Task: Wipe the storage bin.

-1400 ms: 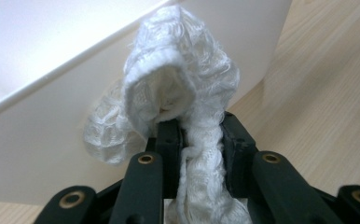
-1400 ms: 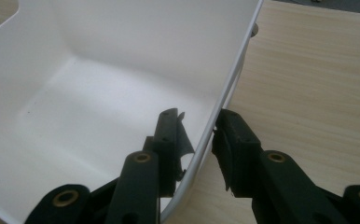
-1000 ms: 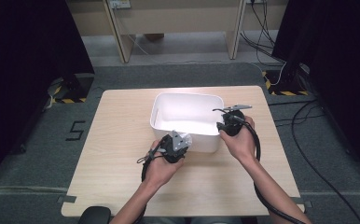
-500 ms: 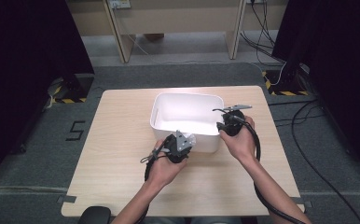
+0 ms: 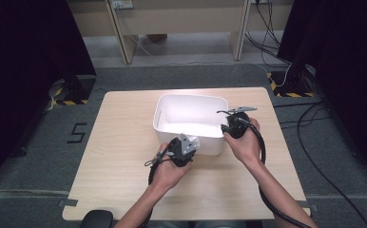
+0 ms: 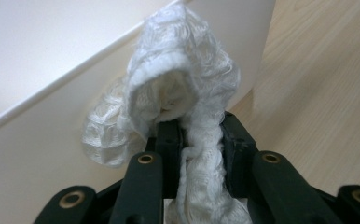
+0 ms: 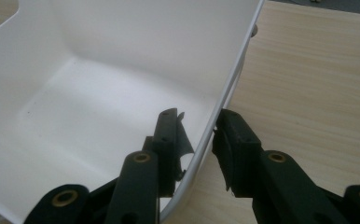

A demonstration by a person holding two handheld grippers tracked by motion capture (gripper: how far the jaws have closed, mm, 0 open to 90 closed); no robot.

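table (image 5: 124, 156) — pale wood | floor (image 5: 39, 156) — grey carpet | cables (image 5: 314, 118)

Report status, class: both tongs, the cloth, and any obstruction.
Left tongs shut on white lacy cloth, pressed against the white tub's near outer wall. Right tongs straddle tub's right rim, steadying it. Nothing in the way.

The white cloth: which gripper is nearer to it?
Left. The left gripper is shut on the white cloth; the right gripper straddles the white bin's rim, apart.
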